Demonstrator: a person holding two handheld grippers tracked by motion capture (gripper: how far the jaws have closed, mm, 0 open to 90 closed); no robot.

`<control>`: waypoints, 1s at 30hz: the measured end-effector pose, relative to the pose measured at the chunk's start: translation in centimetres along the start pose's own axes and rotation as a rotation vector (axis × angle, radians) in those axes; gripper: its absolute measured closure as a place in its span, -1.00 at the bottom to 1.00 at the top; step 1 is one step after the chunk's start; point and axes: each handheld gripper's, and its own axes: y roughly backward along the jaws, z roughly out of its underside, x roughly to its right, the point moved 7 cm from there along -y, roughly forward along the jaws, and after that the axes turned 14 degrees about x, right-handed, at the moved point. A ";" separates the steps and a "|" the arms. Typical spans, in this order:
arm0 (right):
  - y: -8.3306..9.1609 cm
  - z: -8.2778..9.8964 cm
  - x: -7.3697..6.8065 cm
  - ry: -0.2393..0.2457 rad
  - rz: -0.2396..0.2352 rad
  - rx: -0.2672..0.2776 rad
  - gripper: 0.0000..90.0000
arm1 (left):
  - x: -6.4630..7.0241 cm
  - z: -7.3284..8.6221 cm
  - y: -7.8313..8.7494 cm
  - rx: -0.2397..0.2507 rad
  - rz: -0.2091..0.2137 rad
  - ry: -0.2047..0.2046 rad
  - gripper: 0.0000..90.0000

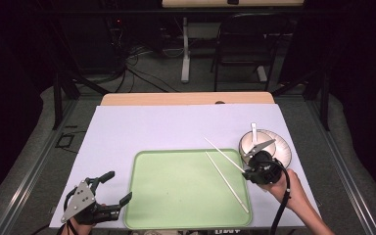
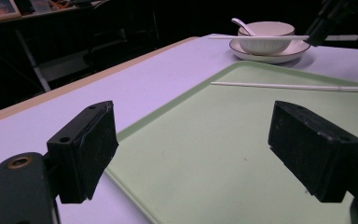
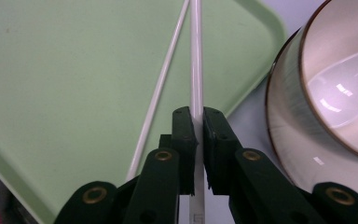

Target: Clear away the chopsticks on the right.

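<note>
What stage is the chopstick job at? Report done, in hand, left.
Done: one chopstick lies on the green tray. In hand: the right gripper is shut on the second chopstick, held by the bowl. Left: setting it down somewhere, probably; the left gripper waits open.

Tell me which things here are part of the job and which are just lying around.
In use, likely:
right gripper, shut on one chopstick
second chopstick on the green tray
bowl with spoon on plate

Idle or background:
left gripper, open
chair
</note>
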 end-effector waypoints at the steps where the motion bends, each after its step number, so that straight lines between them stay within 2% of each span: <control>1: -0.2 0.5 -0.3 -0.026 0.007 0.002 0.86 | 0.0 0.0 0.0 0.000 0.001 0.000 -0.66; 6: -1.7 2.6 -0.9 -0.129 0.031 -0.011 0.86 | 0.1 0.0 0.0 -0.001 0.009 -0.001 -0.66; 11: -3.9 3.4 -1.3 -0.184 0.020 -0.026 0.86 | 0.1 0.0 -0.1 -0.005 0.008 0.000 -0.66; 14: -5.1 3.3 -1.6 -0.193 0.023 -0.048 0.85 | 0.1 0.0 -0.1 -0.002 0.012 -0.005 -0.66; 15: -5.5 3.3 -1.6 -0.189 0.022 -0.045 0.78 | 0.1 0.0 0.0 0.002 0.010 -0.003 -0.66; 17: -5.4 3.0 -1.7 -0.184 0.018 -0.028 0.37 | 0.0 0.0 0.0 0.005 0.002 0.002 -0.66; 18: -4.9 3.1 -1.6 -0.167 0.023 -0.074 0.24 | 0.0 0.0 0.0 0.003 0.006 -0.001 -0.66; 19: -5.0 3.0 -1.7 -0.171 0.024 -0.019 0.14 | 0.1 0.0 0.0 -0.001 0.009 -0.005 -0.66; 21: -4.0 3.1 -1.7 -0.157 0.023 0.010 -0.19 | 0.1 0.0 0.0 -0.003 0.013 -0.006 -0.66; 25: -1.6 3.6 -1.4 -0.126 0.035 0.062 -0.49 | 0.1 0.0 0.0 0.005 0.010 -0.003 -0.66; 26: -1.0 3.8 -1.2 -0.116 0.043 0.089 -0.64 | 0.1 0.0 0.0 -0.001 0.010 -0.006 -0.66; 29: 0.7 4.9 -0.6 -0.085 0.086 0.133 -0.78 | 0.1 0.0 -0.1 -0.005 0.012 -0.009 -0.66; 30: 1.2 5.4 -0.3 -0.079 0.093 0.133 -0.85 | 0.1 0.0 -0.1 -0.005 0.010 -0.005 -0.66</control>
